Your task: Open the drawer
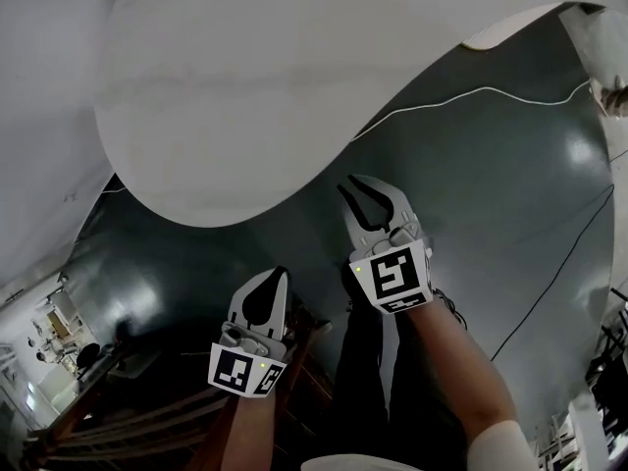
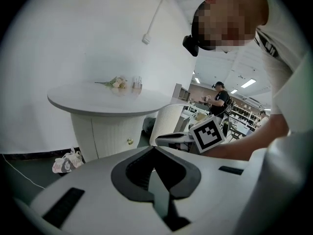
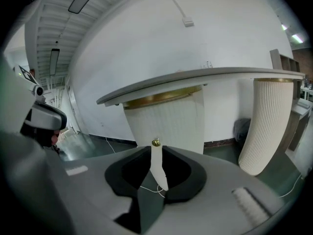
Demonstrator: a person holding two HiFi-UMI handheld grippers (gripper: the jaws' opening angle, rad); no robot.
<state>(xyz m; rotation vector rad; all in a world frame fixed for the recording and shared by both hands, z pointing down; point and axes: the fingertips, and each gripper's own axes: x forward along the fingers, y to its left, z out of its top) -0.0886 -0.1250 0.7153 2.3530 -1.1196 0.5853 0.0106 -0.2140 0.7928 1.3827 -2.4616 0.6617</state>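
A round white table (image 1: 245, 96) stands on a ribbed white pedestal (image 3: 171, 121). A small brass knob (image 3: 156, 142) sits on the pedestal's front and also shows in the left gripper view as the knob (image 2: 130, 141). My right gripper (image 3: 155, 150) stands a little open, short of the pedestal, and the knob shows in the narrow gap just past its tips. Nothing is between its jaws. In the head view the right gripper (image 1: 365, 192) hangs over the dark floor by the table's edge. My left gripper (image 1: 278, 275) is lower and nearer to me, shut and empty. Its closed tips (image 2: 154, 148) point towards the pedestal from farther back.
A second ribbed white column (image 3: 269, 126) stands to the right of the pedestal. Flowers (image 2: 115, 82) lie on the table top. A crumpled bag (image 2: 66, 163) sits on the floor at the pedestal's left. A white cable (image 1: 471, 96) and a black cable (image 1: 559, 273) cross the floor.
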